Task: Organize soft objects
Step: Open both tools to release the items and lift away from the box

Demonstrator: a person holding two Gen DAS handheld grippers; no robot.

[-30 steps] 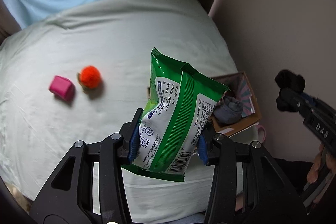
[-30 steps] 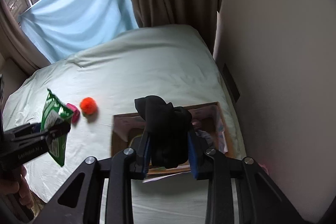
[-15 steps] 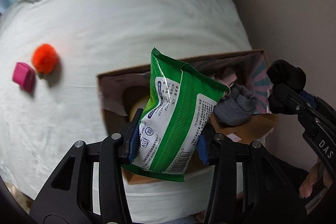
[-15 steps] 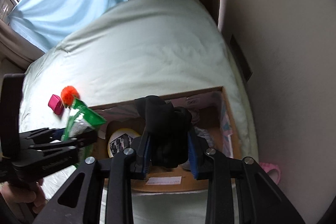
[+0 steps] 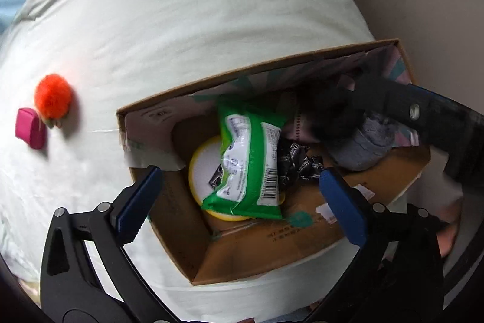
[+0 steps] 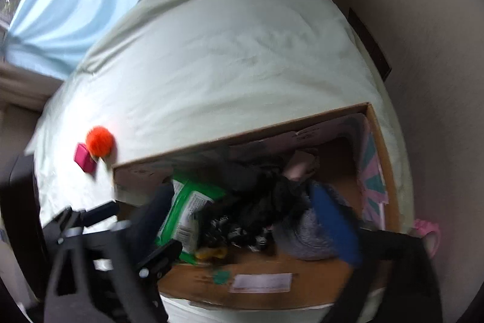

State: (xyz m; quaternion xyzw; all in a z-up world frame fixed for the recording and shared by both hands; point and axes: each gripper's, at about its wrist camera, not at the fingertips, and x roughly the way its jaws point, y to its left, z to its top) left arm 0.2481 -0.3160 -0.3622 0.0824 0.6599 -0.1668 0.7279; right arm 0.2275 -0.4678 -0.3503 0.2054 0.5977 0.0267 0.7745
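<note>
An open cardboard box (image 5: 169,217) (image 6: 378,135) lies on the bed. The green wipes pack (image 5: 251,162) (image 6: 187,208) lies inside it on a yellow-rimmed disc (image 5: 202,171). My left gripper (image 5: 242,202) is open and empty above the box. My right gripper (image 6: 242,220) is open over the box, blurred; the black cloth (image 6: 266,196) (image 5: 332,114) lies just below it among the box's contents, next to a grey cloth (image 5: 360,147). An orange pom-pom (image 5: 53,99) (image 6: 99,141) and a pink block (image 5: 30,127) (image 6: 84,161) lie on the sheet left of the box.
The pale green bedsheet (image 5: 196,20) spreads beyond the box. A wall (image 6: 423,20) runs along the right. Curtains and a blue drape (image 6: 66,5) hang at the far end. A pink slipper (image 6: 429,232) lies beside the bed at right.
Both grippers moved down over the box and opened. The green pack dropped from the left gripper into the box; the black cloth left the right gripper and lies in the box.
</note>
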